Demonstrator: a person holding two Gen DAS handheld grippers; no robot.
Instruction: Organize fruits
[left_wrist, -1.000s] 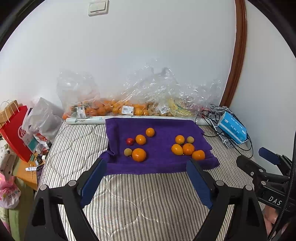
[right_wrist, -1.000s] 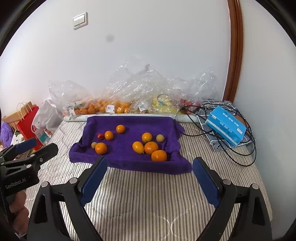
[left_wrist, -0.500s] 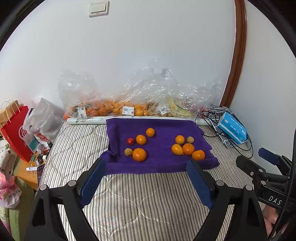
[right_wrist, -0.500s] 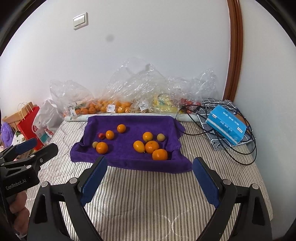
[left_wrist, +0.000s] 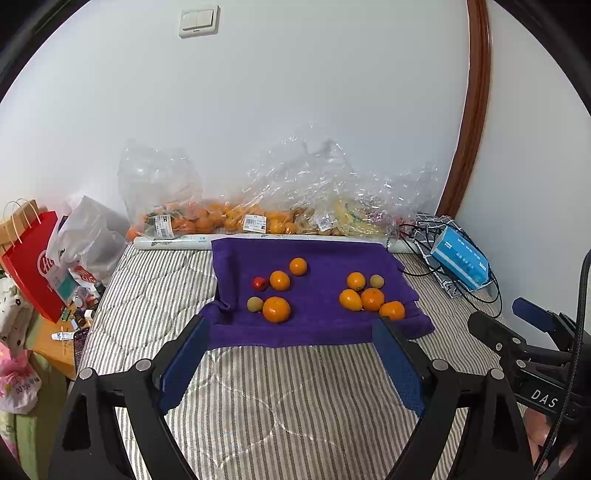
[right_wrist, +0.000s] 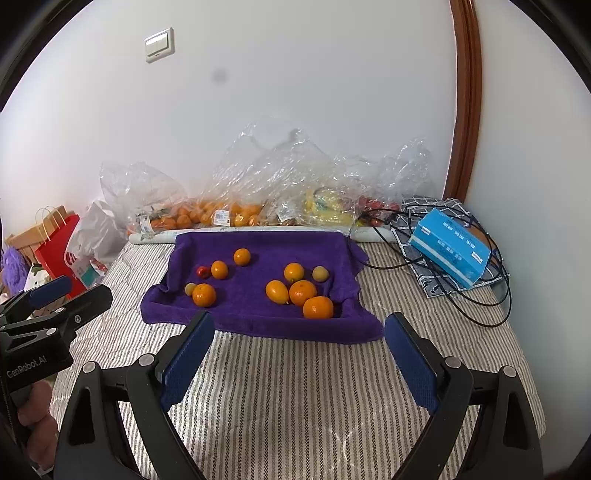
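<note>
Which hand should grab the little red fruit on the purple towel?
Probably the left gripper: the red fruit sits in the towel's left cluster, nearer its open jaws than the right gripper.

Black fingers (left_wrist: 184, 360) — blue pads (right_wrist: 410, 360)

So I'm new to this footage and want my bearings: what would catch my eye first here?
The purple towel spread on the striped mattress, with two loose clusters of fruit: five pieces to its left around a big orange, five to its right around another orange. Behind it, clear bags of more fruit line the wall. Both grippers, left and right, hang open and empty in front of the towel.
</note>
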